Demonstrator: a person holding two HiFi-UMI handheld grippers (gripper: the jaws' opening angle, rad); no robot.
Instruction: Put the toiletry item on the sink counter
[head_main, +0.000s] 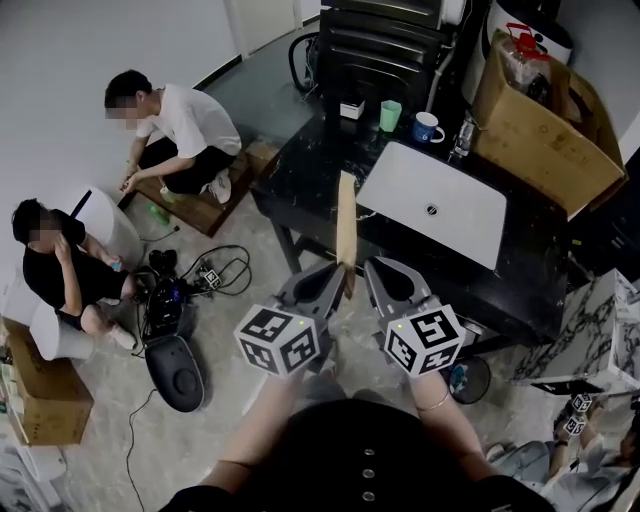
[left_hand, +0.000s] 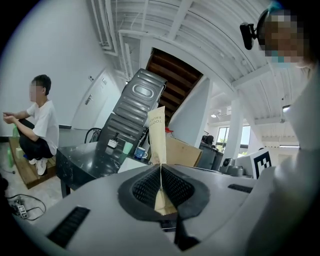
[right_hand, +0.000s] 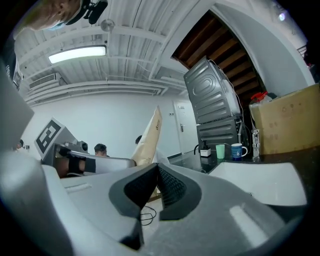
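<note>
Only left gripper view: pinched box (left_hand: 157, 131)

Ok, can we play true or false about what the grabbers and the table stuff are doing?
1. The left gripper is pinching the toothbrush box. True.
2. The toothbrush box already lies on the counter. False: it is held upright in the air, not set down yet.
3. A green cup stands next to a blue mug on the counter. True.
4. The right gripper is holding the mug. False: its jaws are shut on nothing, and the mug stands on the counter.
</note>
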